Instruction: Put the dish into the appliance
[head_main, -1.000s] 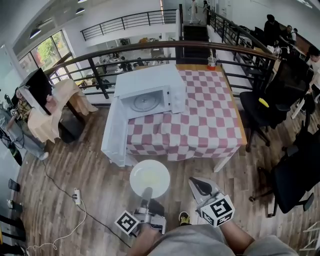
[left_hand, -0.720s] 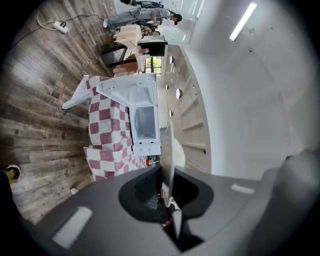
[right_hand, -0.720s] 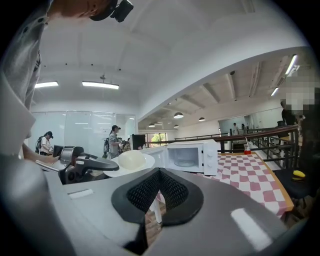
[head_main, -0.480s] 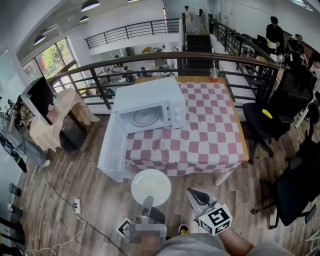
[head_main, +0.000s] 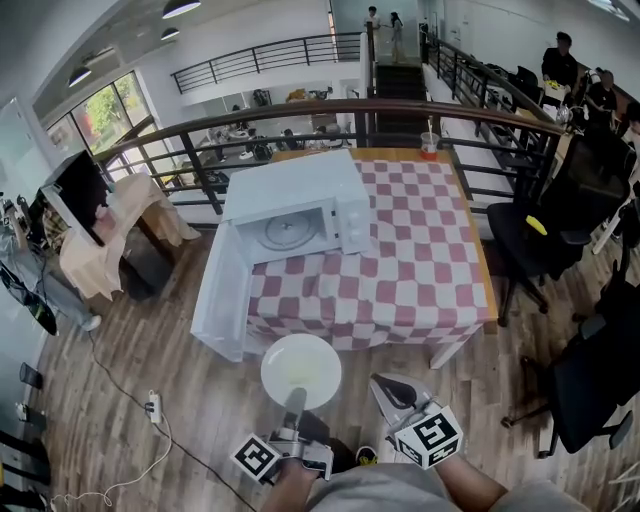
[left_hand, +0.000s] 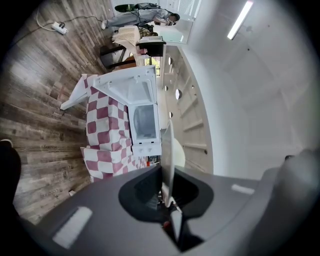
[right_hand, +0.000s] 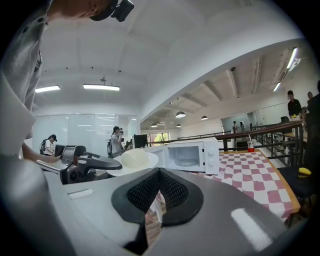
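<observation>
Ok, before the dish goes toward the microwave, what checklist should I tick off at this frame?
1. Grip: the left gripper is shut on the near rim of the dish: ok.
2. Tilt: dish roughly level: ok.
3. Access: on the microwave, the door stands open: ok.
4. Cavity: only the turntable shows inside: ok.
5. Spare hand: the right gripper is shut, empty and apart from the dish: ok.
6. Position: dish at the opening: not ok; it hangs over the floor, short of the table.

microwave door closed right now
No, the microwave door stands swung open, with the glass turntable visible inside.
</observation>
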